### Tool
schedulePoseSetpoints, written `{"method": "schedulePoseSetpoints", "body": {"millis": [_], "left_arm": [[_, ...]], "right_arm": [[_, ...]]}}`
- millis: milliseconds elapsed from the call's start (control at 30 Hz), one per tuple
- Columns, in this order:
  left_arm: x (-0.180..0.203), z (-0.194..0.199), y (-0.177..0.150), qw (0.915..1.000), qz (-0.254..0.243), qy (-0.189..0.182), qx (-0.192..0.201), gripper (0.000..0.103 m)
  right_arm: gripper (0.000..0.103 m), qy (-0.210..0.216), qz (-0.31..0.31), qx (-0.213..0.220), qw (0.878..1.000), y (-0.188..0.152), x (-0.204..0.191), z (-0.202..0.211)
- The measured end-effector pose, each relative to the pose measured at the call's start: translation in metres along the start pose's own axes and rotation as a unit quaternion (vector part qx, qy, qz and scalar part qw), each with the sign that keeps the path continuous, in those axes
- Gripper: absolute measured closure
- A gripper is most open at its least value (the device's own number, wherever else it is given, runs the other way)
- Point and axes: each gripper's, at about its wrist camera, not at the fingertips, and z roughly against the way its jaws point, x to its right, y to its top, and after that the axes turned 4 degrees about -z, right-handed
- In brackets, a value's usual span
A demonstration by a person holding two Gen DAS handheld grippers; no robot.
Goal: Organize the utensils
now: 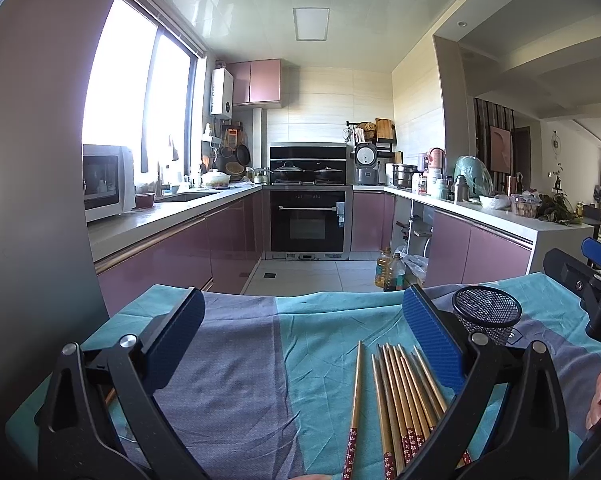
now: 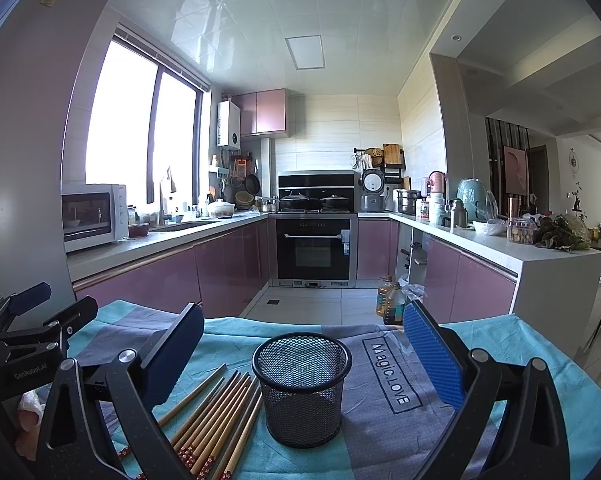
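Chopsticks (image 2: 216, 416): wooden, red floral ends, bundled flat on cloth-covered counter (image 2: 520, 340); black mesh holder (image 2: 302, 388) upright beside; both grippers' jaws apart, empty

The left gripper (image 1: 300, 340) hangs low over the table (image 1: 236, 360) with its jaws spread wide and empty. A bundle of chopsticks (image 1: 400, 400) lies on the teal and grey cloth (image 1: 320, 320) between them, nearer the right-hand jaw. A black mesh cup (image 1: 486, 314) stands upright beyond that jaw, and the right gripper (image 1: 592, 280) shows at the edge
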Motion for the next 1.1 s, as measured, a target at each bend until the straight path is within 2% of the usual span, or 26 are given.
{"method": "schedulePoseSetpoints", "body": {"millis": [200,367,533,667,733,867,933,1067,1100], "left_arm": [[-0.003,-0.003,-0.001,1.0000,-0.001,-0.003,-0.008,0.006],[-0.004,-0.009,-0.003,0.9996,-0.010,-0.011,-0.022,0.006],[-0.004,-0.026,-0.009,0.9973,-0.029,-0.025,-0.062,0.006],[0.003,-0.046,-0.019,0.9920,-0.055,-0.039,-0.107,0.006],[0.005,-0.056,-0.025,0.9888,-0.058,-0.051,-0.128,0.006],[0.011,-0.075,-0.036,0.9820,-0.067,-0.076,-0.159,0.006],[0.015,-0.083,-0.042,0.9781,-0.074,-0.081,-0.177,0.011],[0.022,-0.106,-0.054,0.9673,-0.083,-0.099,-0.218,0.023],[0.024,-0.111,-0.057,0.9651,-0.083,-0.101,-0.227,0.029]], "right_arm": [[0.006,0.003,0.000,-0.005,1.000,0.000,0.000,-0.001],[0.006,0.024,0.003,-0.031,0.999,-0.002,-0.001,-0.004],[0.007,0.067,0.013,-0.098,0.993,-0.012,-0.008,-0.012],[0.008,0.089,0.035,-0.172,0.980,-0.032,-0.023,-0.030],[0.018,0.090,0.041,-0.210,0.973,-0.044,-0.026,-0.042],[0.029,0.088,0.015,-0.284,0.955,-0.065,-0.023,-0.067],[0.039,0.085,-0.002,-0.312,0.946,-0.077,-0.020,-0.081],[0.051,0.082,-0.022,-0.350,0.933,-0.092,-0.019,-0.097],[0.052,0.081,-0.022,-0.355,0.931,-0.094,-0.019,-0.099]]}}
